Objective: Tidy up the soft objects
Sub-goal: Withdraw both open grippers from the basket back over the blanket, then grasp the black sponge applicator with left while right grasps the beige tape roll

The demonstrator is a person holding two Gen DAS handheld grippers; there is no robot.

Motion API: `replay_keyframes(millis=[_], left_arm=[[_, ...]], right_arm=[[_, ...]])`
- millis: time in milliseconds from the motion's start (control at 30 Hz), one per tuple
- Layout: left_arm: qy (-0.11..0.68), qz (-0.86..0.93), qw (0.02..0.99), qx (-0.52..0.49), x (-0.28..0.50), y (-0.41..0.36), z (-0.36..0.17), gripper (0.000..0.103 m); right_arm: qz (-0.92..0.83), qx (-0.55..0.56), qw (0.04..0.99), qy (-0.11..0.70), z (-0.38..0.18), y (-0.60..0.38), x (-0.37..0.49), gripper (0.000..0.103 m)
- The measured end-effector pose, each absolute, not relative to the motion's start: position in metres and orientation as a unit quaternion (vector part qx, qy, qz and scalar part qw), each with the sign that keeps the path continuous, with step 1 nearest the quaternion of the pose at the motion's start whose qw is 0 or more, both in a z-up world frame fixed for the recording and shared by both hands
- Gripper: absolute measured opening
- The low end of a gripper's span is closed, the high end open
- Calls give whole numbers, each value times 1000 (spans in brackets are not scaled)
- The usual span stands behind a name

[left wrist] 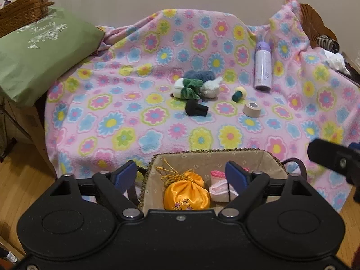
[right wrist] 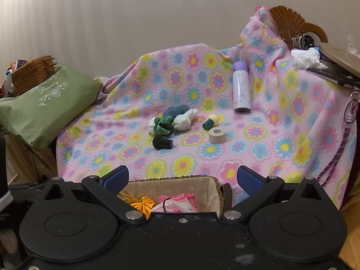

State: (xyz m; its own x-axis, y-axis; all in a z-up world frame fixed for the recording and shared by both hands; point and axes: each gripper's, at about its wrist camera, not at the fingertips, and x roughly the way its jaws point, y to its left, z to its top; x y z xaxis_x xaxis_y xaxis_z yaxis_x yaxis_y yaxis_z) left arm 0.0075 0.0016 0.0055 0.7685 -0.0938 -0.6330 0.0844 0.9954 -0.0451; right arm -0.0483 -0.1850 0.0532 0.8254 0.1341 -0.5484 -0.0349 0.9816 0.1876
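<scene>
A fabric-lined basket stands on the floor against the blanket-covered bed. In it lie an orange satin pouch and a pink-and-white sock. My left gripper hangs open over the basket, nothing between its blue pads. My right gripper is open too, above the same basket, with the pouch and pink cloth below. On the bed lie a blue fluffy piece, a green-and-white soft toy and a white plush, bunched together.
Around the soft toys lie a lilac bottle, a beige tape roll, a black stopper-like piece and a yellow-green one. A green pillow and wicker basket sit at the left. Wooden floor surrounds the basket.
</scene>
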Motion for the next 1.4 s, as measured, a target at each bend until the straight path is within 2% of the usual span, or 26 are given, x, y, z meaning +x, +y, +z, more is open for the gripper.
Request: replay_keyframes(millis=[33,233,333,733,1133,1400], left_arm=[[333,-41,942,-9,7,2,6,94],[321,-29,947,-6,8,4,7,95],[312,-25,950,-4,9,5,8,100],[267,-29,963,-8,56,20,29,100],[286,-45,956,41,120,9,12,100],[332,-63,939,65,157,-12,-19,99]], right_arm=[[50,81,951,295,53,-184,-48,103],[56,67,952,293,52,-178,-48,103],[56,65,951,296,52,-179,-43,103],[44,44,965,255,68,-192,15,103],[40,26,951,306,37,-214,105,101],[25,36,926,376,-9,-229,161,89]])
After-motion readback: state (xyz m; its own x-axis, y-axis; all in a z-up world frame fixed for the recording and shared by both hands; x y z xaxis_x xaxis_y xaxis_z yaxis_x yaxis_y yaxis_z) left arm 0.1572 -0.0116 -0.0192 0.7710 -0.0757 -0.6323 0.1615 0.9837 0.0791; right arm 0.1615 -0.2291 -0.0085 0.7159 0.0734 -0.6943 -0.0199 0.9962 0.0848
